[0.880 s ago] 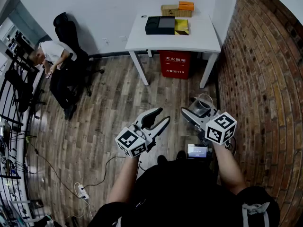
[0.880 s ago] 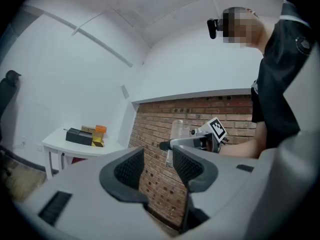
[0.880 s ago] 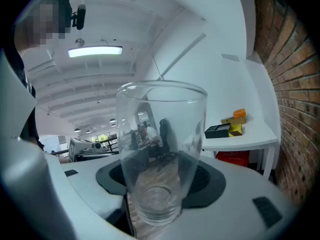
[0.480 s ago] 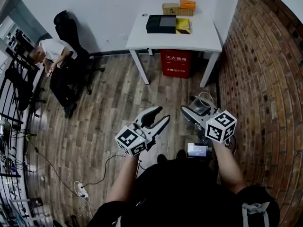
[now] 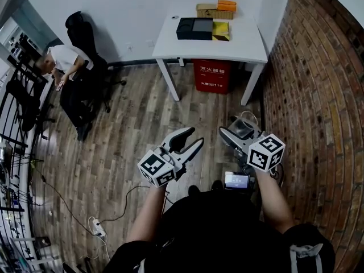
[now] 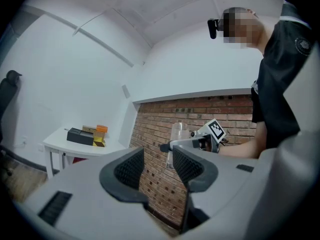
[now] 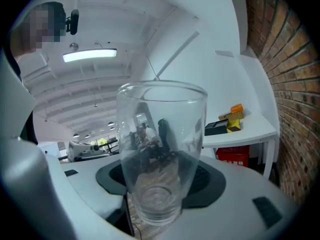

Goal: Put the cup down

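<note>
A clear glass cup (image 7: 161, 154) stands upright between the dark pads of my right gripper (image 7: 161, 178), which is shut on it. In the head view the cup (image 5: 242, 128) is held above the wooden floor, close to the brick wall, in the right gripper (image 5: 238, 134). My left gripper (image 5: 185, 143) hovers to its left, open and empty. In the left gripper view the two ribbed pads (image 6: 131, 167) stand apart around the left gripper's (image 6: 157, 165) empty gap, and beyond them are the cup (image 6: 178, 133) and the right gripper (image 6: 186, 144).
A white table (image 5: 248, 49) stands against the far wall with a black box (image 5: 194, 28) and small boxes on it, and a red bin (image 5: 211, 75) beneath. The brick wall (image 5: 310, 95) runs along the right. A seated person (image 5: 64, 61) is at far left. A cable and power strip (image 5: 98, 230) lie on the floor.
</note>
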The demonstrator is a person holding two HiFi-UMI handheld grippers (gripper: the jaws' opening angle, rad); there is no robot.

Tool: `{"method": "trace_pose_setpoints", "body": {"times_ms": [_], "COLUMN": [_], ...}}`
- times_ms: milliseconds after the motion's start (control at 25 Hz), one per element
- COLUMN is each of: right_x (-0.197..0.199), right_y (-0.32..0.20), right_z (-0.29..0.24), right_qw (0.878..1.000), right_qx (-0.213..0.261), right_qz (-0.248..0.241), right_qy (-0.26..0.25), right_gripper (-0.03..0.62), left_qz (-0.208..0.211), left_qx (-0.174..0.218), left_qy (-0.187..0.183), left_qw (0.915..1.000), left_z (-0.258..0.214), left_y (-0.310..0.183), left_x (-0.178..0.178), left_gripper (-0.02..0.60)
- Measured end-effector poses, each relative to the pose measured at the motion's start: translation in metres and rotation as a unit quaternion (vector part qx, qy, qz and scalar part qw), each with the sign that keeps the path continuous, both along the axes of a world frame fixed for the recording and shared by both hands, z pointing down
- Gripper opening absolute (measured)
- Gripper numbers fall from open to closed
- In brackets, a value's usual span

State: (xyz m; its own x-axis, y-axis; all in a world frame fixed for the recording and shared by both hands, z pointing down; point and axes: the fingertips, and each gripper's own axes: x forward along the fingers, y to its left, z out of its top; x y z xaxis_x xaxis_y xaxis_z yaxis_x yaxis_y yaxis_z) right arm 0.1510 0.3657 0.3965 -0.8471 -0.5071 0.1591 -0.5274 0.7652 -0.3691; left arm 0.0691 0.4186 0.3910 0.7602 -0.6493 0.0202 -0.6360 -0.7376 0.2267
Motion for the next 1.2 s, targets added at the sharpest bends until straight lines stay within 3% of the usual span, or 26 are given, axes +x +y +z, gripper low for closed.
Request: {"method": "trace_pose_setpoints", "body": {"times_ms": [600, 840, 1200], "right_x": [0.017, 0.033, 0.036], "right_y": [-0.003, -0.018, -0.056], "right_z": [0.009, 0.018, 0.03], "right_qw": [1.0, 1.0, 1.0], "right_qx": [-0.005, -0.011, -0.012], "right_qz": [-0.004, -0.003, -0.003], "right_qy": [-0.002, -0.008, 0.005], "right_gripper": [0.272, 0.272, 0.272], "left_qz": [-0.027, -0.037, -0.057], "left_qx": [-0.008, -0.007, -0.009], "left_qy": [0.01, 0.004, 0.015], "left_qw": [0.9995, 0.9993, 0.9982], "left_z": [0.004, 0.008, 0.017], "left_y": [-0.011, -0.018, -0.055], "left_x": [0.005, 0.017, 0.007], "left_gripper": [0.17, 0.17, 0.17]}}
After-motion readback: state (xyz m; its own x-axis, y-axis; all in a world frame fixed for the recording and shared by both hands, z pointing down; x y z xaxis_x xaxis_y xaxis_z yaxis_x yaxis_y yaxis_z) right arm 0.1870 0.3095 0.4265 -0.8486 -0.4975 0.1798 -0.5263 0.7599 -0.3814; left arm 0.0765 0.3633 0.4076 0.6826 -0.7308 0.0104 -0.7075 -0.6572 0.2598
